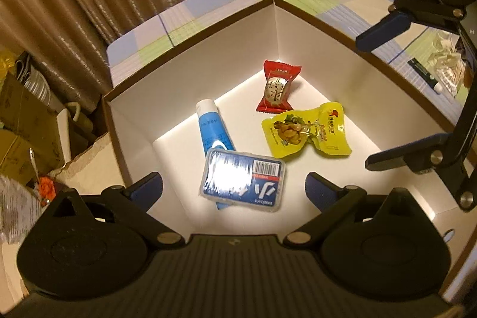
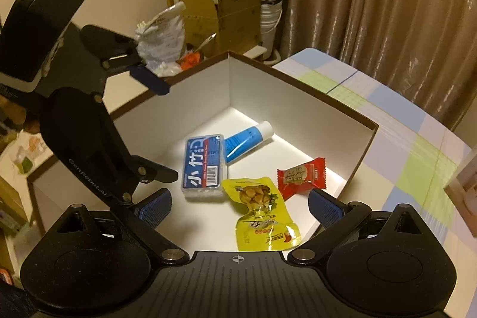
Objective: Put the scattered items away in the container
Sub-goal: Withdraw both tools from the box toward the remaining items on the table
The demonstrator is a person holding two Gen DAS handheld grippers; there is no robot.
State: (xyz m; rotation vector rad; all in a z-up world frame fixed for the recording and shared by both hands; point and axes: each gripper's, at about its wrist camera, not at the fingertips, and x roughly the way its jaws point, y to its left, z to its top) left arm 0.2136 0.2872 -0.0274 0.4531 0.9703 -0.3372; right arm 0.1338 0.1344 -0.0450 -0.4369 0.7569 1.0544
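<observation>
Four items, left wrist view: blue pack [image 1: 243, 180], tube [image 1: 213, 127], red sachet [image 1: 278, 85] and yellow pouch [image 1: 307, 130] lie inside the white box [image 1: 190, 73] on the bench [image 1: 208, 5].
Left tongs [image 1: 235, 187]: wide open, empty.
Right wrist view, right tongs [image 2: 240, 207]: wide open, empty.
Risk: tongs stand close together above the box; I judge they could collide or catch its rim.

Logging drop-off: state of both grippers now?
Left gripper: open, holding nothing.
Right gripper: open, holding nothing.
</observation>
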